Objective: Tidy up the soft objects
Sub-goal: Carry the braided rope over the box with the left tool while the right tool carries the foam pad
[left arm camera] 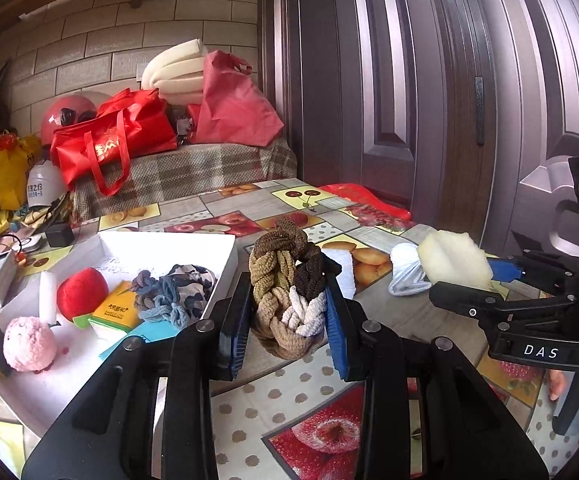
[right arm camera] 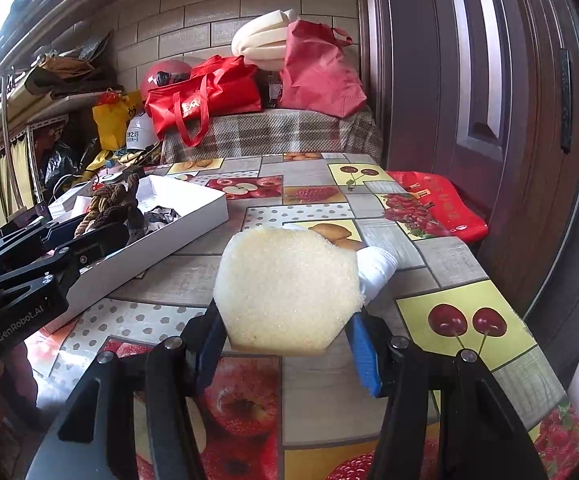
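Note:
My left gripper is shut on a braided brown, tan and white fabric knot, held above the table just right of the white box. The box holds a red plush ball, a pink pompom, a blue-grey scrunchie and a yellow packet. My right gripper is shut on a pale yellow sponge, held above the table. In the right wrist view the knot sits over the box. A white cloth lies behind the sponge.
The table has a fruit-print cover. A white folded cloth and a silvery-white bundle lie on it. Red bags and foam sit on a plaid bench behind. A dark door stands right.

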